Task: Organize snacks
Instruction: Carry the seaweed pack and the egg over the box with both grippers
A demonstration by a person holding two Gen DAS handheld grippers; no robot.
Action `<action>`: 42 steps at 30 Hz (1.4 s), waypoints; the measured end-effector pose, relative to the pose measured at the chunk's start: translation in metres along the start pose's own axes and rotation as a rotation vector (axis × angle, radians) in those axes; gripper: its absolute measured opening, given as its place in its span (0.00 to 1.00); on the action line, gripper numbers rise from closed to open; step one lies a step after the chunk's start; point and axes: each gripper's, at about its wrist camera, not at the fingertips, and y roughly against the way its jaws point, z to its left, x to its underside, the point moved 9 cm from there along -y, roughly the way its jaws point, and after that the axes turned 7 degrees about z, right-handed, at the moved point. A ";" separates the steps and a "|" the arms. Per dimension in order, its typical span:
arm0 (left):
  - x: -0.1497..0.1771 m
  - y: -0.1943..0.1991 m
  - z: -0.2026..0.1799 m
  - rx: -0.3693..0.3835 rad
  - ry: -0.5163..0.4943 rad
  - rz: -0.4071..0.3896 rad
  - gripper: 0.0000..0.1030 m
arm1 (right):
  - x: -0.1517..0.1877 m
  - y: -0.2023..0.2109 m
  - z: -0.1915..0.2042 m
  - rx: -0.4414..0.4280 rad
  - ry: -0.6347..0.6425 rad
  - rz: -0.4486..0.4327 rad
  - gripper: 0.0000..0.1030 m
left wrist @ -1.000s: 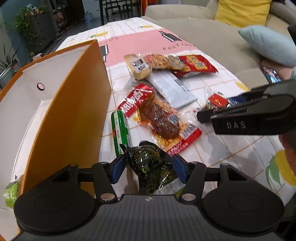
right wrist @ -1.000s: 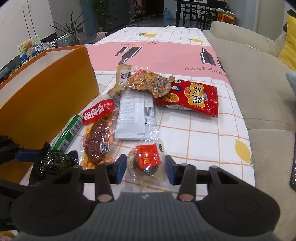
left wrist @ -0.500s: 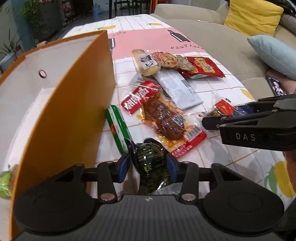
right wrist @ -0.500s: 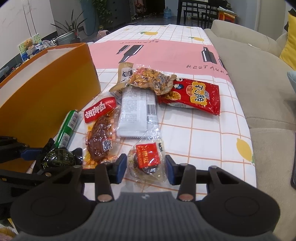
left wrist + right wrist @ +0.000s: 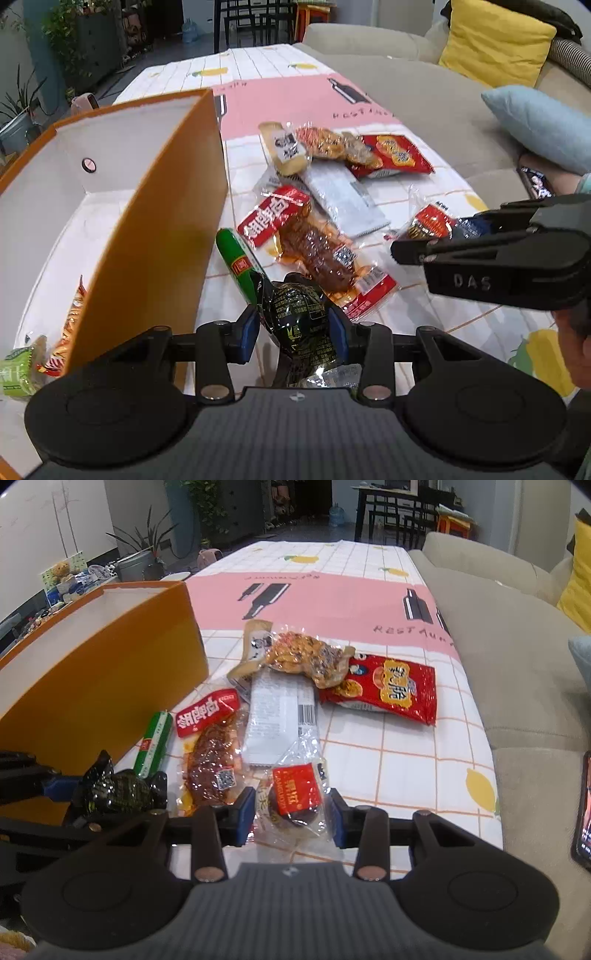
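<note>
My left gripper [image 5: 293,326] is shut on a black-and-green foil snack packet [image 5: 295,310], held just above the tablecloth beside the orange box [image 5: 147,240]. From the right wrist view that packet [image 5: 118,797] shows at the lower left. My right gripper [image 5: 293,808] has its jaws closing on a clear packet with a red label [image 5: 295,790], and both pads touch its wrapper. The left wrist view shows the right gripper [image 5: 443,236] from the side, with the same packet [image 5: 430,221] at its tips. Two packets, green [image 5: 16,373] and orange-red [image 5: 70,325], lie in the box.
Loose snacks lie on the cloth: a green sausage stick [image 5: 236,258], a red-labelled meat packet [image 5: 314,251], a white packet [image 5: 343,199], a red bag [image 5: 395,155], a nut packet [image 5: 332,142] and a beige bar [image 5: 286,151]. A sofa [image 5: 424,96] borders the table's right edge.
My left jaws have closed from wide apart onto the black-and-green packet, and the left view has swung a little toward the box. The right gripper has barely moved.
</note>
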 end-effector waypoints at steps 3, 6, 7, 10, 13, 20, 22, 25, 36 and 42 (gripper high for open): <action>-0.002 0.010 -0.001 0.005 -0.005 -0.017 0.44 | 0.001 0.005 0.003 0.000 0.020 -0.012 0.37; -0.006 0.021 0.000 -0.002 0.002 -0.029 0.44 | 0.001 0.012 0.005 0.001 0.039 -0.032 0.37; -0.007 0.025 0.001 -0.004 0.006 -0.031 0.44 | 0.001 0.015 0.006 -0.001 0.039 -0.038 0.37; -0.012 0.040 0.003 0.008 0.012 -0.057 0.44 | 0.000 0.022 0.010 -0.015 0.037 -0.046 0.37; -0.017 0.060 0.005 0.017 0.017 -0.091 0.44 | -0.004 0.035 0.020 -0.034 0.050 -0.068 0.37; -0.030 0.100 0.030 -0.034 0.060 -0.098 0.44 | -0.010 0.072 0.056 -0.084 0.105 -0.131 0.37; -0.034 0.111 0.041 -0.035 0.074 -0.096 0.44 | -0.013 0.082 0.067 -0.102 0.127 -0.146 0.37; -0.041 0.123 0.061 -0.054 0.082 -0.078 0.44 | -0.021 0.096 0.084 -0.128 0.162 -0.171 0.37; -0.064 0.123 0.134 -0.133 0.055 0.005 0.44 | -0.067 0.112 0.164 -0.246 0.345 -0.198 0.37; -0.062 0.095 0.158 -0.176 -0.020 0.122 0.44 | -0.089 0.092 0.195 -0.242 0.474 -0.143 0.37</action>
